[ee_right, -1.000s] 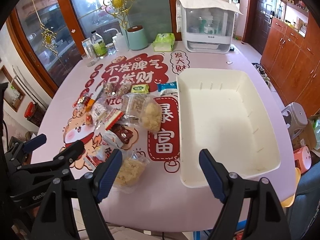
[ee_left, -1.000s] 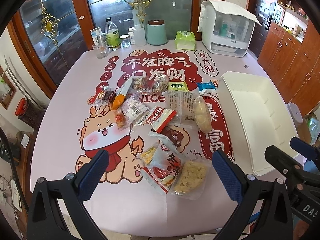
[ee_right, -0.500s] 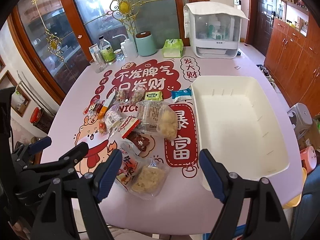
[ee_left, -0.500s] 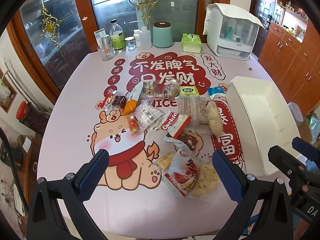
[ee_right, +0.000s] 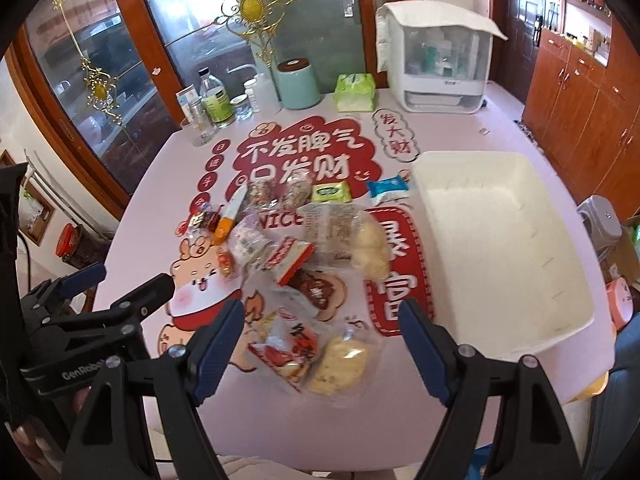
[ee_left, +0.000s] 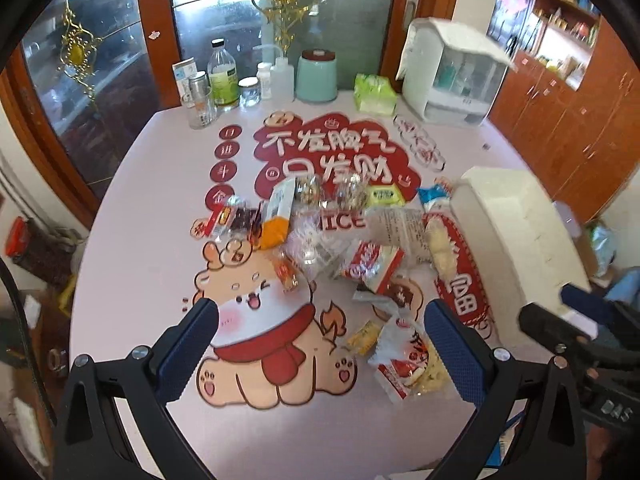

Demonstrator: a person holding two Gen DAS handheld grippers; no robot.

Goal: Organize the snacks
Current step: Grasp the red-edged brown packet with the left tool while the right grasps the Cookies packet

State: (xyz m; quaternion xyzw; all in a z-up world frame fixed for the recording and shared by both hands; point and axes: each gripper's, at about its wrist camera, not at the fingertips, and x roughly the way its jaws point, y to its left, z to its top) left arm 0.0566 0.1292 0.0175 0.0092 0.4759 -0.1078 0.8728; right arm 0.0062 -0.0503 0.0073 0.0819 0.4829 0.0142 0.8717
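Hovering wide apart — right tongs [ee_right: 320, 344] above snack packets [ee_right: 304, 264], beside bin [ee_right: 560, 240].

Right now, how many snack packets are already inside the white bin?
0. The white bin shows only bare floor and walls; every packet, like the red cookie packet, lies on the table left of it.

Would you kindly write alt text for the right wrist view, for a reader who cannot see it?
The open right claw hovers over a pile of wrapped snacks on a pink table with cartoon print. An empty white bin sits to the right, and the open left claw shows at the left edge. Bottles and a dispenser stand at the far side.
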